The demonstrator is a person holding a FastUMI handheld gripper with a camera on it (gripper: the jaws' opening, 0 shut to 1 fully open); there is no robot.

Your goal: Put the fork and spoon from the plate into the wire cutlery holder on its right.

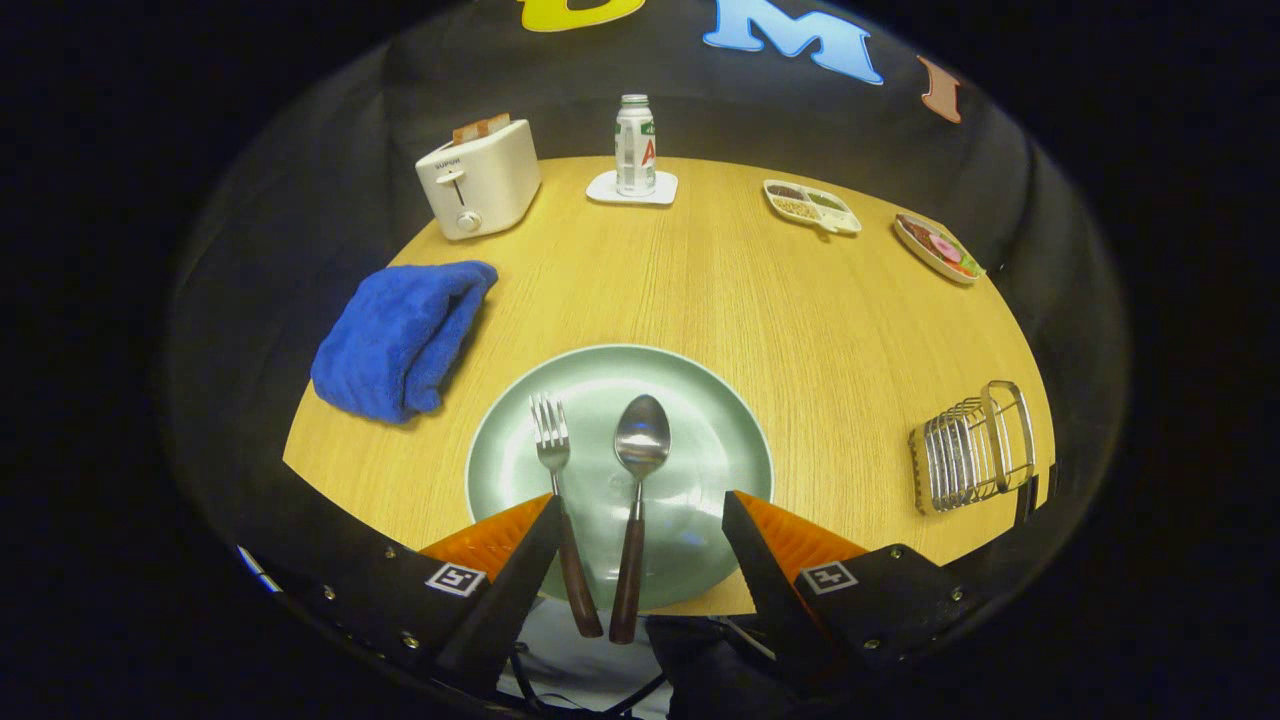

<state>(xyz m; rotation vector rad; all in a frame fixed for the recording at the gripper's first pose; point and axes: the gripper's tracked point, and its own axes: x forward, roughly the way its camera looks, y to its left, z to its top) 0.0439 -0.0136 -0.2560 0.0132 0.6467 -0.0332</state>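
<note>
**Fork and spoon on the plate, hand-held gripper spread above them**

The surface (700, 290) is a round wooden top, the largest thing in view, carrying everything else.

The hand-held gripper (640, 510) comes next in size. Its 2 fingers (500, 535) stand wide apart with nothing between the tips but the plate and the cutlery handles below. Neither finger presses on anything.

The plate (720, 440) is pale green and sits at the near edge of the surface, just ahead of the fingers and partly under them.

A blue towel (400, 335) lies folded to the left of the plate, close to it but not touching.

A white toaster (480, 180) stands at the far left with a slice showing in its slot.

The holder (970, 450) is a wire rack at the right, well apart from the plate and near the surface's edge.

The spoon (640, 440) lies on the plate, bowl pointing away, its dark handle running back between the fingers. The fork (552, 440) lies just left of it, nearly parallel, tines pointing away, its handle passing beside the left finger.

At the far side stand a bottle (635, 145) on a white coaster (632, 190), a tray (812, 207) with 3 compartments, and a small dish (938, 248) farther right.
</note>
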